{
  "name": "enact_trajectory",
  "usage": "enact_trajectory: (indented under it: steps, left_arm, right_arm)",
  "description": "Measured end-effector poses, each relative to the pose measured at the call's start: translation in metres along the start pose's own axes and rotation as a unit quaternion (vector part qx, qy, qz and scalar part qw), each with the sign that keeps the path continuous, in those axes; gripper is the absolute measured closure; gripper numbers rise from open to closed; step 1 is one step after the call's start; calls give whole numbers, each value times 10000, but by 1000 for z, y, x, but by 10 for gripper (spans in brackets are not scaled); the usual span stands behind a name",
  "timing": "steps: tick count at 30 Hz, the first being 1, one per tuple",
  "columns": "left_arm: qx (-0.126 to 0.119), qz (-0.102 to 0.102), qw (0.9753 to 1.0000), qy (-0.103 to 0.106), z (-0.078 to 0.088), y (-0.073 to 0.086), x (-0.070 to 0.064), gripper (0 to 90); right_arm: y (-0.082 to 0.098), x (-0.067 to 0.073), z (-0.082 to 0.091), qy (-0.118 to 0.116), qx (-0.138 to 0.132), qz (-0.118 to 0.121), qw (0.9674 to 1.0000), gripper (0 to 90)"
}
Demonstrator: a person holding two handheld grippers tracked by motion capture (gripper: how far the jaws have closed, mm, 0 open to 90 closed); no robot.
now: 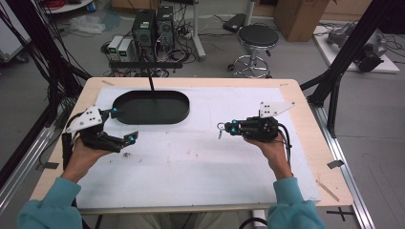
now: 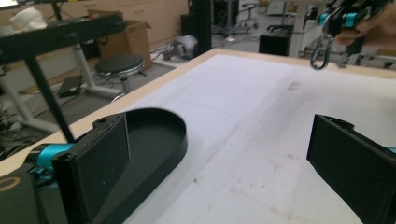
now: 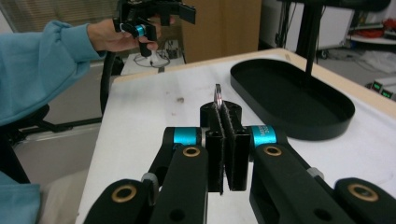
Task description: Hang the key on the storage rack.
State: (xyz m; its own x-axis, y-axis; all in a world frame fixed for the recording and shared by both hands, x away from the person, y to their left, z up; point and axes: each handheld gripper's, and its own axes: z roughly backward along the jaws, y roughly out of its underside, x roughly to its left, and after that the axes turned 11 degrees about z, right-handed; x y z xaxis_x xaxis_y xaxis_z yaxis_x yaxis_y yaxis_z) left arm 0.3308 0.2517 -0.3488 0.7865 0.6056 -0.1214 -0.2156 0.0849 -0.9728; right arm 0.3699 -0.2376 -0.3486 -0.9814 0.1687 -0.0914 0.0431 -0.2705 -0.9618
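Right claw [image 1: 224,128], right of centre in the high view, clamped tight on a small metal carabiner clip [image 1: 220,130] and holding it clear of the white tabletop [image 1: 200,162]. In the left gripper view, same clip [image 2: 320,52] dangling at upper right, hanging below the pads. In the right gripper view, just a thin metal edge [image 3: 217,95] poking up between the pressed-together pads.

Left claw [image 1: 122,125], at the left of the high view, spread wide and holding nothing, poised beside the near-left end of the black oval tray [image 1: 181,110]. Tray bare inside, in the upper middle of the frame, well apart from the clip.

Step in hand, by the look of it: carrying the clip, grasp secured, not yet delivered. Likely next move: swing the right claw up and leftward across the frame until over the tray floor, lower, then part the pads. Needs a steady hold in transit, since the clip hangs loose and may swing.
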Motion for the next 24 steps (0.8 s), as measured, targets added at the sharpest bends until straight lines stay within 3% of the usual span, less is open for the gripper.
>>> enact_trajectory:
  steps: [9,14,24]
  left_arm:
    - [142,-104,9989,433,-21,-25,-6,64]
    - [219,-158,9966,779,-37,-32,-12,64]
    - [328,-141,9926,1162,-65,-41,-22,64]
  right_arm:
    - [-17,-3,-20,-146,-106,163,9997,890]
    - [-26,-4,-33,-268,-159,281,9991,889]
    - [-41,-5,-58,-538,-247,360,9976,889]
